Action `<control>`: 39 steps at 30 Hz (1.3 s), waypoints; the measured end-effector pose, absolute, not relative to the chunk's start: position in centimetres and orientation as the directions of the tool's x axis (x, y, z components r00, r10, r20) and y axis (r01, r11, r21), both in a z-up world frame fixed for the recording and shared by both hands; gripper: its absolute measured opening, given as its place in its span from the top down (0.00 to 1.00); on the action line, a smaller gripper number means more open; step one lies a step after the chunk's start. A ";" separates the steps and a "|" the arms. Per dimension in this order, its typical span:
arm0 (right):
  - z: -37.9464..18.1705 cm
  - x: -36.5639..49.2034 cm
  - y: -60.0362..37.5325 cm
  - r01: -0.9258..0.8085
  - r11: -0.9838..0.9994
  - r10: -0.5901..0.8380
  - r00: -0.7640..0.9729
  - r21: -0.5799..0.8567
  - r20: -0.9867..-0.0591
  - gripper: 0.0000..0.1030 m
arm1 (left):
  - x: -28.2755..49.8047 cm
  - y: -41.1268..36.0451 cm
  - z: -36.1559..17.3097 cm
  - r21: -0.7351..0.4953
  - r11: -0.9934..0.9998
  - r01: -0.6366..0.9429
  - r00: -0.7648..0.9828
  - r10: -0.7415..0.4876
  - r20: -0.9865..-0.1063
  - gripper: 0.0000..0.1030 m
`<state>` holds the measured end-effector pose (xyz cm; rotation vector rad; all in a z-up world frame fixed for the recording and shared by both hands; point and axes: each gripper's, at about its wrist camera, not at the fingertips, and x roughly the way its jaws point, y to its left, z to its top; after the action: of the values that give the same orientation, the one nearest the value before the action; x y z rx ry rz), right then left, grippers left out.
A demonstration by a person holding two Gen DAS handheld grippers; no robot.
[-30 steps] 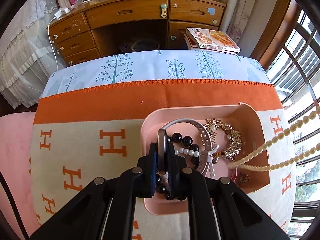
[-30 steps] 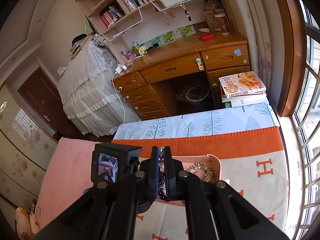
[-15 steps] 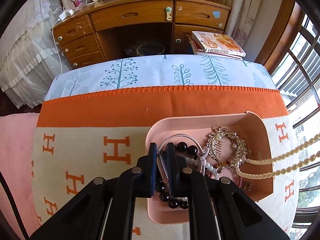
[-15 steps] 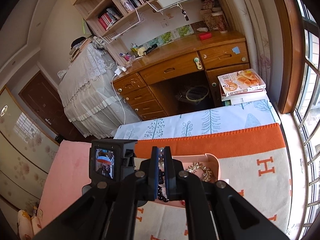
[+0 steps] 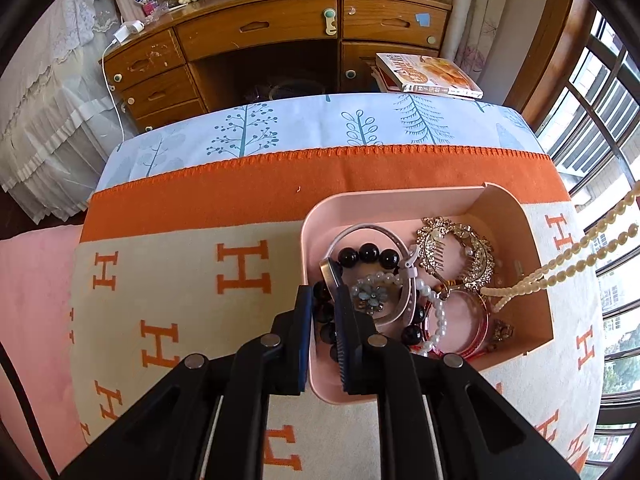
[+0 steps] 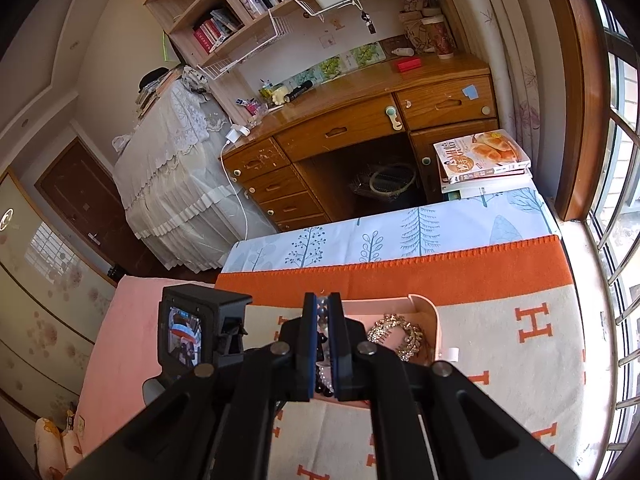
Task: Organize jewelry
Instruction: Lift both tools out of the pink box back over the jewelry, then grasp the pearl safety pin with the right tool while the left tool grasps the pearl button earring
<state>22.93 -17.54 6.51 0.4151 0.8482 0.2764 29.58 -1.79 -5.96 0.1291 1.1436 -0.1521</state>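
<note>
Left wrist view: left gripper (image 5: 323, 300) jaws, clamped on the watch (image 5: 370, 276) 1 s ago, now parted w/ it lying in pink tray (image 5: 400, 200) at blanket's right edge, so that piece is stowed; right gripper (image 6: 323, 312) pinches bead necklace (image 5: 576, 260) above tray.

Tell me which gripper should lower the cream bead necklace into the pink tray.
Right. The right gripper is shut on the cream bead necklace, whose lower end hangs into the pink tray. The left gripper is open and empty over the tray's near corner.
</note>
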 end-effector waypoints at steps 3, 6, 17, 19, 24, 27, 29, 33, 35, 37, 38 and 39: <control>6.0 23.0 -17.5 -0.056 0.895 0.374 0.633 0.442 -0.678 0.95 | 28.9 -1.6 -5.7 0.021 0.982 0.188 0.410 -0.059 -0.910 0.85; 5.3 23.0 -17.5 -0.034 0.907 0.345 0.628 0.419 -0.698 0.95 | 28.2 -1.4 -5.3 0.023 0.981 0.193 0.418 -0.061 -0.906 0.81; 2.5 22.0 -15.8 -0.049 0.934 0.326 0.516 0.353 -0.792 0.94 | 25.7 -0.7 -4.5 0.023 0.978 0.206 0.417 -0.067 -0.906 0.74; 2.3 21.3 -15.6 -0.061 0.932 0.338 0.506 0.357 -0.794 0.94 | 25.1 -0.4 -4.3 0.026 0.978 0.206 0.422 -0.065 -0.904 0.67; 2.4 18.5 -14.4 -0.119 0.936 0.346 0.494 0.332 -0.798 0.94 | 22.9 0.5 -3.6 0.023 0.978 0.208 0.434 -0.071 -0.898 0.60; 2.3 16.4 -13.8 -0.153 0.936 0.352 0.480 0.318 -0.804 0.78 | 21.1 1.1 -3.0 0.016 0.975 0.220 0.434 -0.083 -0.897 0.57; 2.0 14.8 -13.6 -0.169 0.934 0.358 0.473 0.315 -0.805 0.58 | 19.7 1.6 -2.7 0.012 0.973 0.229 0.437 -0.092 -0.895 0.44; 1.4 11.8 -13.1 -0.212 0.929 0.368 0.446 0.303 -0.816 0.56 | 16.1 2.5 -2.4 0.004 0.966 0.260 0.440 -0.114 -0.891 0.40; 1.0 10.4 -12.7 -0.235 0.927 0.369 0.423 0.293 -0.828 0.56 | 14.3 3.0 -2.6 -0.003 0.961 0.278 0.427 -0.127 -0.895 0.40; 0.5 9.1 -12.4 -0.260 0.923 0.370 0.406 0.282 -0.836 0.56 | 12.6 3.3 -3.1 -0.007 0.956 0.295 0.412 -0.134 -0.901 0.40; 0.3 8.5 -12.3 -0.271 0.923 0.367 0.400 0.274 -0.840 0.56 | 11.8 3.5 -3.3 -0.007 0.953 0.303 0.405 -0.136 -0.904 0.40; 0.1 7.9 -12.1 -0.283 0.922 0.364 0.394 0.266 -0.844 0.56 | 11.0 3.6 -3.7 -0.005 0.951 0.309 0.400 -0.134 -0.907 0.40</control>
<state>7.91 -12.09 0.11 0.0832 1.0916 0.4113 11.05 3.65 -3.65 0.1739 1.1262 -0.2821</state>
